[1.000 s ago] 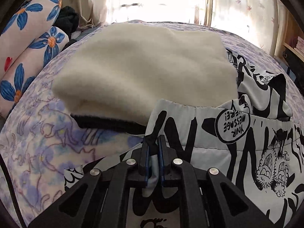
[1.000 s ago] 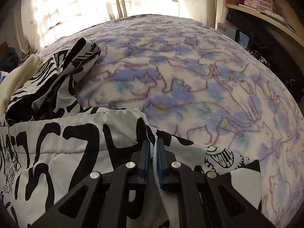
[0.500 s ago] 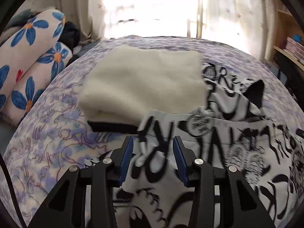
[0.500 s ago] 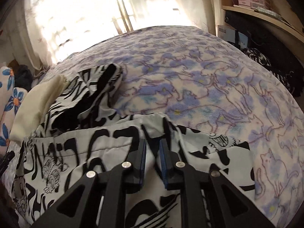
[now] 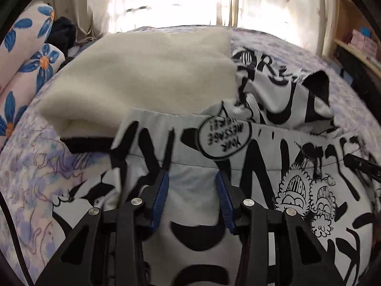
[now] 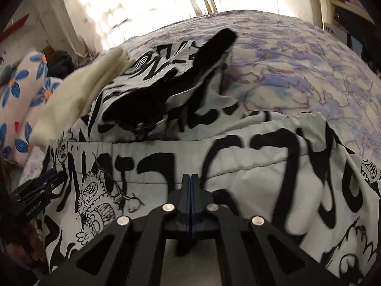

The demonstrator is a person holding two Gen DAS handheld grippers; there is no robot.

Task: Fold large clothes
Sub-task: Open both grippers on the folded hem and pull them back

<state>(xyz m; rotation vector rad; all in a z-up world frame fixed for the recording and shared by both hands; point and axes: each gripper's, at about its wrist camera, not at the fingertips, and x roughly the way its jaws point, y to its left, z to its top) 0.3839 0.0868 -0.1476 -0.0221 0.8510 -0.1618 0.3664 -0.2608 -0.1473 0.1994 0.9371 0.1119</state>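
Note:
A large white garment with black graffiti print (image 5: pixel 273 157) lies spread on the bed, its folded edge running across both views (image 6: pixel 250 164). Its cream fleece lining (image 5: pixel 147 76) is turned up at the far left and also shows in the right wrist view (image 6: pixel 78 95). My left gripper (image 5: pixel 192 178) is open above the printed cloth, holding nothing. My right gripper (image 6: pixel 190 178) has its jaws pressed together over the garment; no cloth shows between them. The left gripper's tip shows at the left edge of the right wrist view (image 6: pixel 45 186).
The bed has a purple and blue cat-print cover (image 6: pixel 297 71). Flower-print pillows (image 5: pixel 26 71) lie at the left with a dark bundle (image 5: pixel 63 33) behind. Bright curtained windows (image 5: pixel 166 0) stand at the back. A wooden shelf (image 5: pixel 354 43) is at the right.
My left gripper let go of the garment edge and opened wide. My right gripper released the cloth, drew back and closed empty. The garment edge now lies flat on the bed.

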